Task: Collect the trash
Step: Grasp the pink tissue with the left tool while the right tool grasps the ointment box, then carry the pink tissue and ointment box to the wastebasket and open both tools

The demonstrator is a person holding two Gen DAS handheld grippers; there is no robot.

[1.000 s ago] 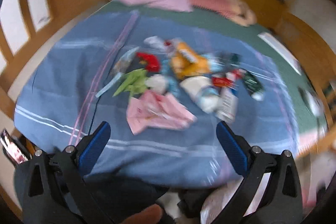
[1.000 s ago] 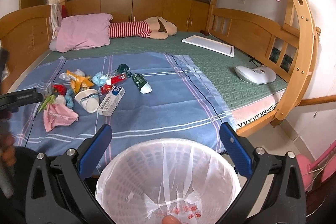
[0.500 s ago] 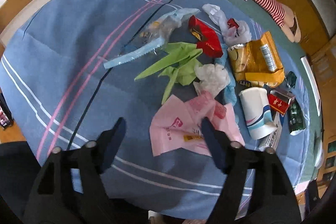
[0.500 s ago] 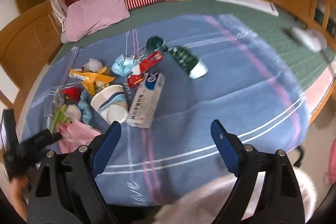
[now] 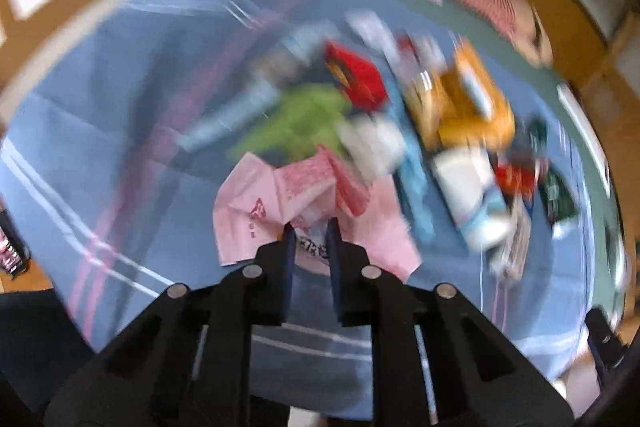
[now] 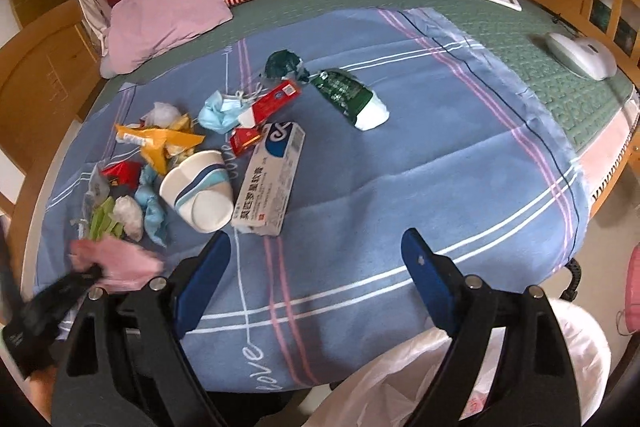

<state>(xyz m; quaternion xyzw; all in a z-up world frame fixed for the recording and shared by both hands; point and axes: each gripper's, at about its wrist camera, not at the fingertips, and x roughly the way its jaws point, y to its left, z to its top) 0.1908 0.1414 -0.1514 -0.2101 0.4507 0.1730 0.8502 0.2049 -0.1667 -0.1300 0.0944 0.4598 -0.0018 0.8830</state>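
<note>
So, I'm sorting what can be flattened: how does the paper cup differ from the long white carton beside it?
The paper cup is round and open-mouthed, white with blue bands; the white carton is a flat, closed rectangular box with printed text and a blue logo. The cup lies on its side, mouth toward the camera; the carton lies flat on a broad face. Both rest side by side on the blue blanket.

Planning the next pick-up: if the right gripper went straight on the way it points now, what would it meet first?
Probably bare cloth: the open right gripper points down at the blue striped blanket, with nothing between its fingers. The white medicine carton lies just left of that line, though depth is unclear.
</note>
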